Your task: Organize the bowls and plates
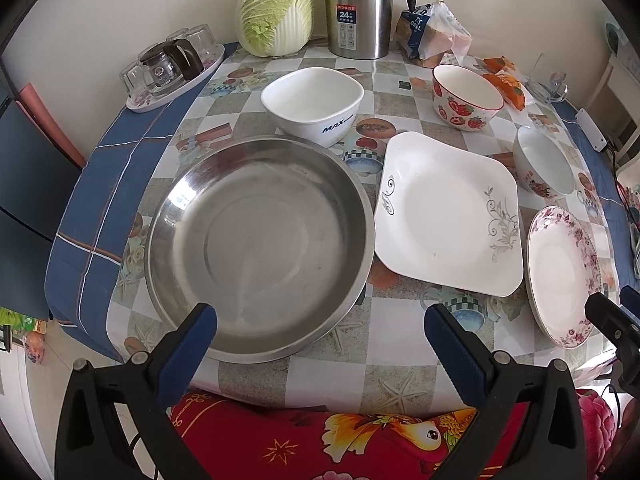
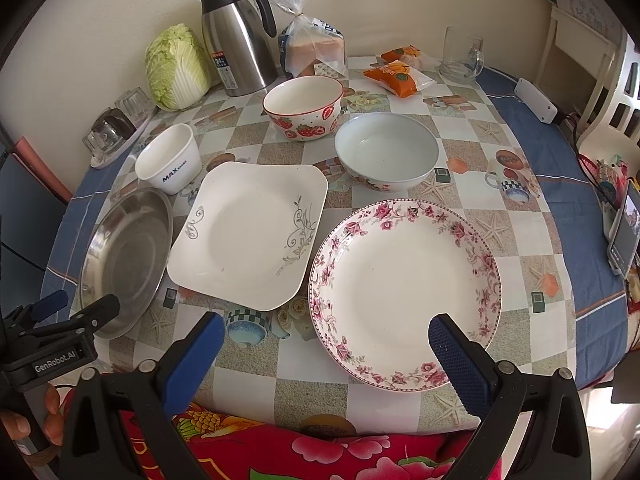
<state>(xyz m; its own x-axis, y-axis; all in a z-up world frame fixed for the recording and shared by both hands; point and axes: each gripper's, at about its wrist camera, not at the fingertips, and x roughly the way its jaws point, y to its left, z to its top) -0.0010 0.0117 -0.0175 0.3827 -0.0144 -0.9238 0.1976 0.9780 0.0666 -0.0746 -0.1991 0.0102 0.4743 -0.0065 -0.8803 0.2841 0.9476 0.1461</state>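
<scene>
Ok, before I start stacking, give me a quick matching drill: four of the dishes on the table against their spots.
Things:
1. round stainless steel basin
2. square white plate with grey scrollwork
3. round plate with pink floral rim
4. strawberry-patterned bowl

Places:
A. near row, middle
B. back, by the steel kettle
C. near row, far left
D. near row, far right

Pairs: 1-C, 2-A, 3-D, 4-B

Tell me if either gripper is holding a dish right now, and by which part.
Nothing is held. The left gripper is open over the steel basin's near rim, and the right gripper is open before the floral plate.
</scene>
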